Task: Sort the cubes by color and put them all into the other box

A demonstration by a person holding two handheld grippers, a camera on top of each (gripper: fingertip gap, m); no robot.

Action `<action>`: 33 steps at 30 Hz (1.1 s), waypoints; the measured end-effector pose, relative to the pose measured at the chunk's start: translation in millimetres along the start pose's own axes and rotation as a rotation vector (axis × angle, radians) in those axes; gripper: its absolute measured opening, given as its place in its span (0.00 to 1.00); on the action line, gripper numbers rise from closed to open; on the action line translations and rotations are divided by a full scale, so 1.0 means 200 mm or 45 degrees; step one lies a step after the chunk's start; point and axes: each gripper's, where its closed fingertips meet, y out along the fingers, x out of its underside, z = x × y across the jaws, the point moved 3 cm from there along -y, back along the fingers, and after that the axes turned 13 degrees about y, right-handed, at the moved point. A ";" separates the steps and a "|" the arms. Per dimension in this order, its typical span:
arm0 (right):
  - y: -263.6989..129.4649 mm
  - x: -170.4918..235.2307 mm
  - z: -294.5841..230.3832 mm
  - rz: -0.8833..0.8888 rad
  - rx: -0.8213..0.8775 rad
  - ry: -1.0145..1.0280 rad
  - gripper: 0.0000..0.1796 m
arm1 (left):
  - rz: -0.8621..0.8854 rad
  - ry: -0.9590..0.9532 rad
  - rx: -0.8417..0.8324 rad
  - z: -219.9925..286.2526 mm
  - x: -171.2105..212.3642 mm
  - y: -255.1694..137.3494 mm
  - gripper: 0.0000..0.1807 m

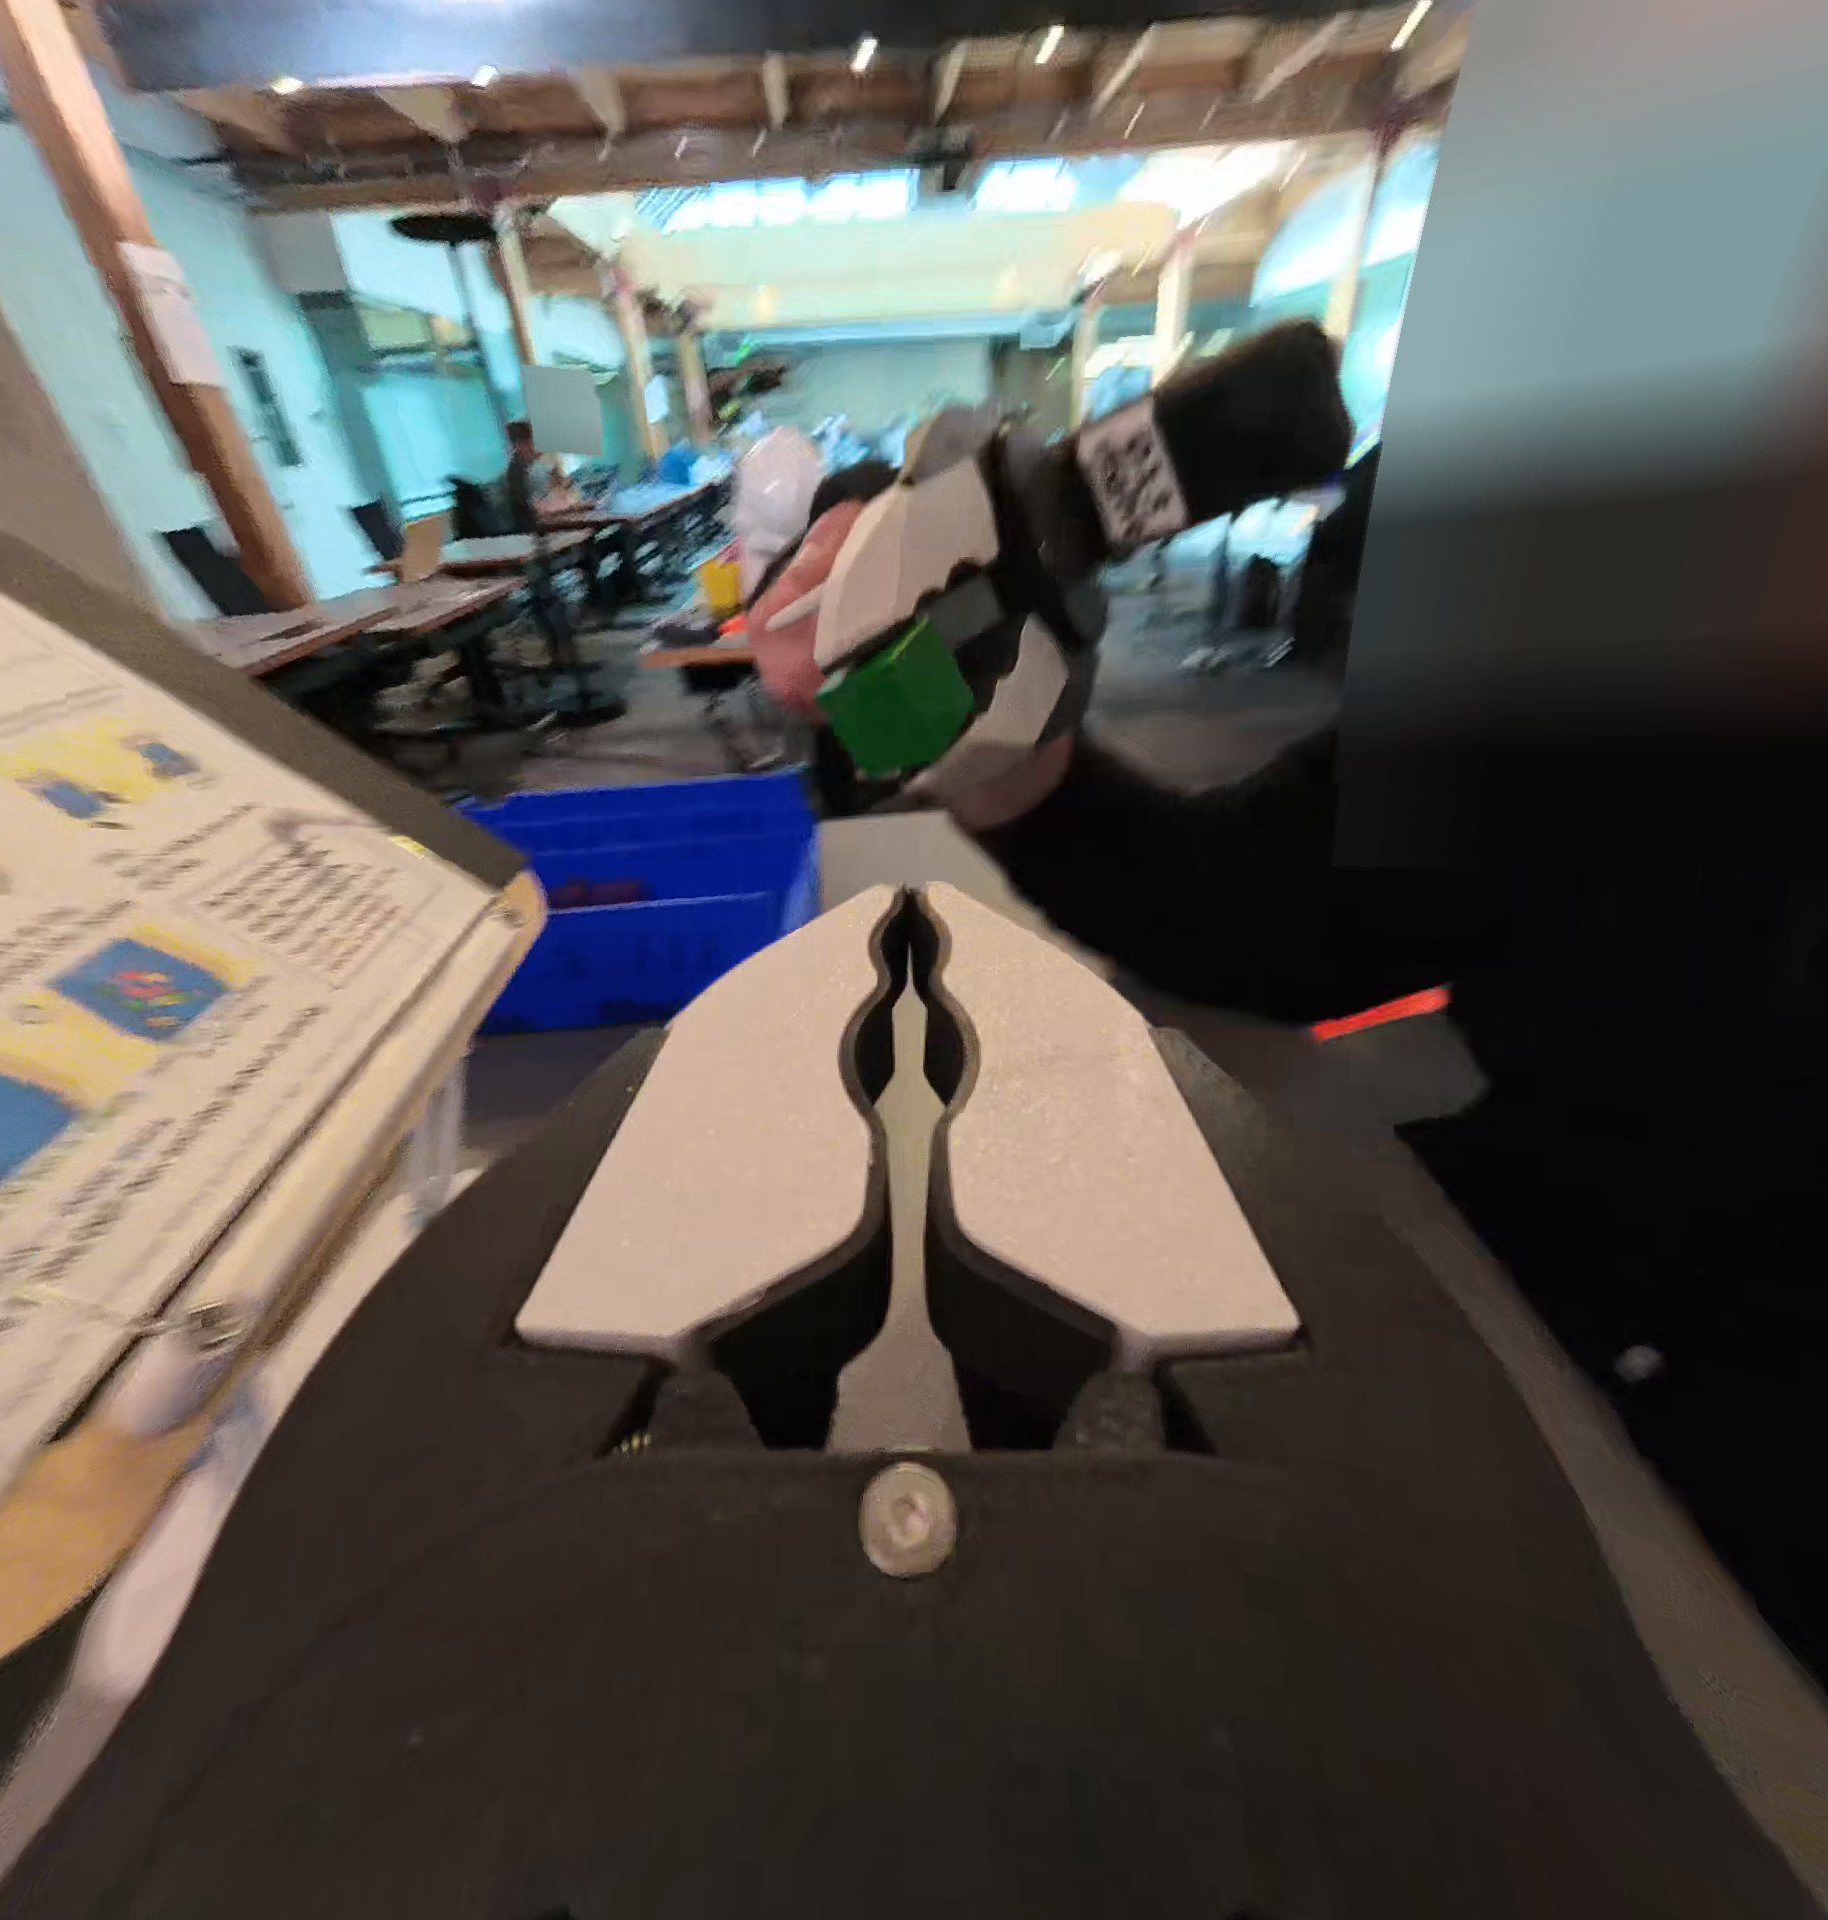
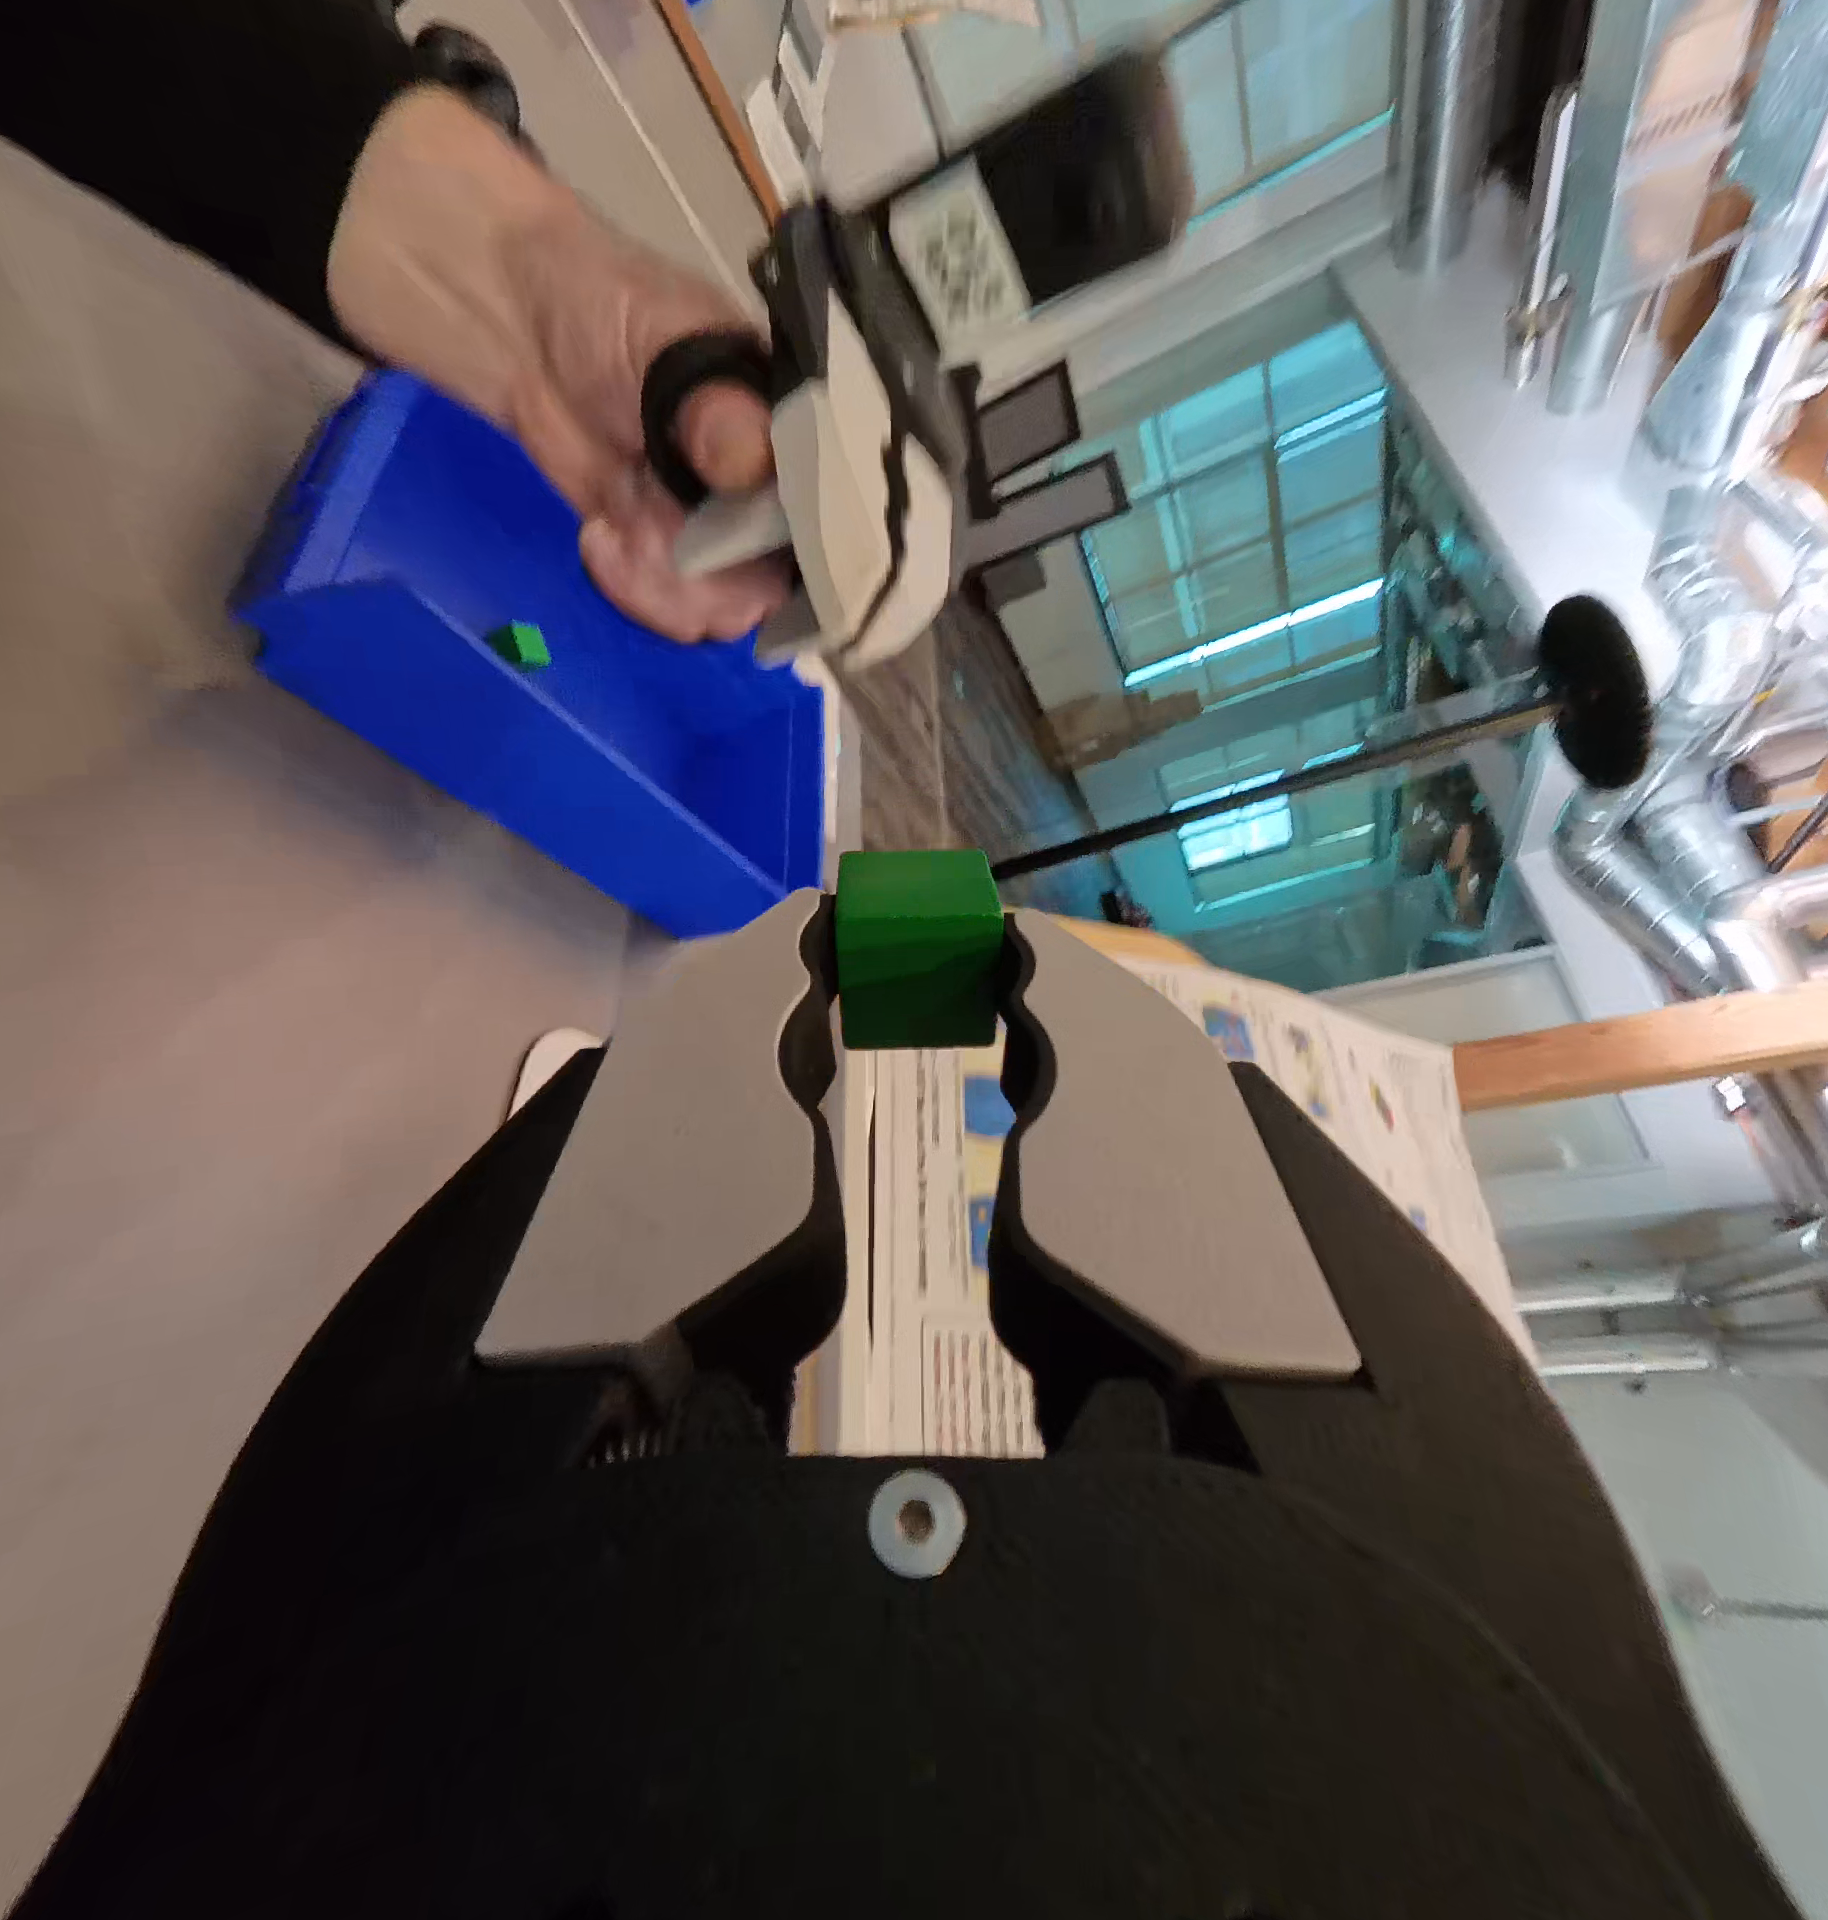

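My right gripper is shut on a green cube, held in the air beyond the blue box; it also shows in the left wrist view with the cube above the box. A second green cube lies inside the blue box. My left gripper is shut and empty, raised near the blue box; it shows in the right wrist view, held by a hand over the box. Something dark red lies in the box, blurred.
A cardboard sheet with printed pictures stands close on the left; in the right wrist view it lies beyond my gripper. The grey table bears the box. A person's dark sleeve fills the right side. Tip to tip, the grippers are about 7 centimetres apart.
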 end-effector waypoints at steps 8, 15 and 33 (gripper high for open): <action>-0.43 0.50 0.20 -0.583 -0.071 0.218 0.16 | -0.324 0.427 -0.160 0.05 -0.18 0.02 0.00; -0.84 1.12 0.30 -1.129 -0.254 0.545 0.16 | -0.400 0.489 -0.181 0.05 -0.21 0.06 0.00; -0.97 2.07 -0.18 -1.774 -0.716 0.678 0.16 | -0.501 0.485 -0.170 0.00 -0.12 0.16 0.00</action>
